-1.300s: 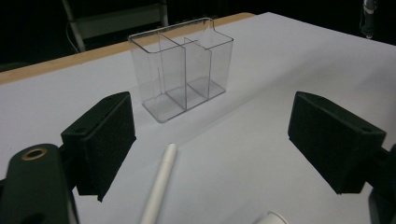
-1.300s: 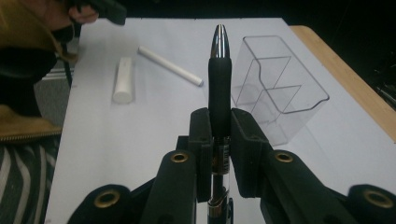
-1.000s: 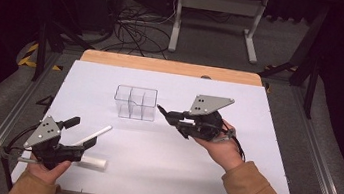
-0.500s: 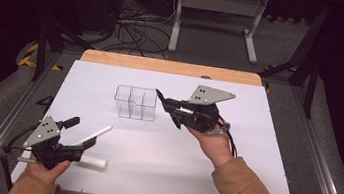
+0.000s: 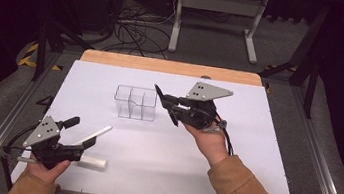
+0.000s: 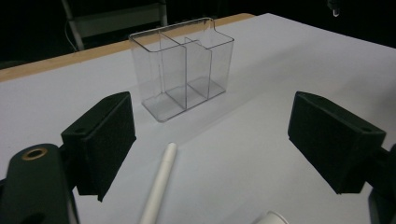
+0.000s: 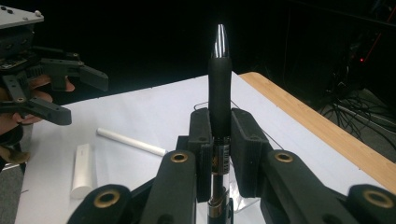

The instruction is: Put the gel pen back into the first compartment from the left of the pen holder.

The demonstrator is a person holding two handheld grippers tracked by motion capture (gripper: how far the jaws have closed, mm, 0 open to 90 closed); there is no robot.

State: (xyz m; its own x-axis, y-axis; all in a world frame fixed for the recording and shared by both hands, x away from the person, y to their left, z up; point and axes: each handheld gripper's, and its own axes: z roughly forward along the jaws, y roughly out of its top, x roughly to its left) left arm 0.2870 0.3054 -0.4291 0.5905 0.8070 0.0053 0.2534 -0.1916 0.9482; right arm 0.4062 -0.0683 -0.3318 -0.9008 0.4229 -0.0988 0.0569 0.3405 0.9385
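- Pen (image 7: 219, 79), black with a silvery tip, stands clamped between the right gripper's (image 7: 218, 140) fingers (image 7: 201, 140); it juts out past the fingertips in the right gripper view, tip foremost, which looks meant for guiding it into a narrow opening.
- In the high view the right gripper (image 5: 165, 105) hangs above the counter (image 5: 252, 158), its fingers aimed at the clear organizer (image 5: 135, 103) just beyond their tips; that puts the pen close to the compartments, probably so it can be dropped in upright.
- Clear organizer: upright and divided into compartments, all of which look bare in the left gripper view (image 6: 184, 65). It sits well ahead of the left fingers.
- The left gripper (image 6: 212, 144) has its fingers (image 6: 102, 140) spread wide, gripping nothing. A thin white stick (image 6: 161, 182) lies on the counter between them, pointing toward the organizer, so the spread looks set for closing around it.
- A short white cylinder (image 5: 91, 162) lies flat just beside the left fingers in the high view, near the left gripper (image 5: 77, 146) and beside the white stick (image 5: 96, 135), seemingly awaiting its turn.
- My judgement: one hand delivers while the other readies the next piece.
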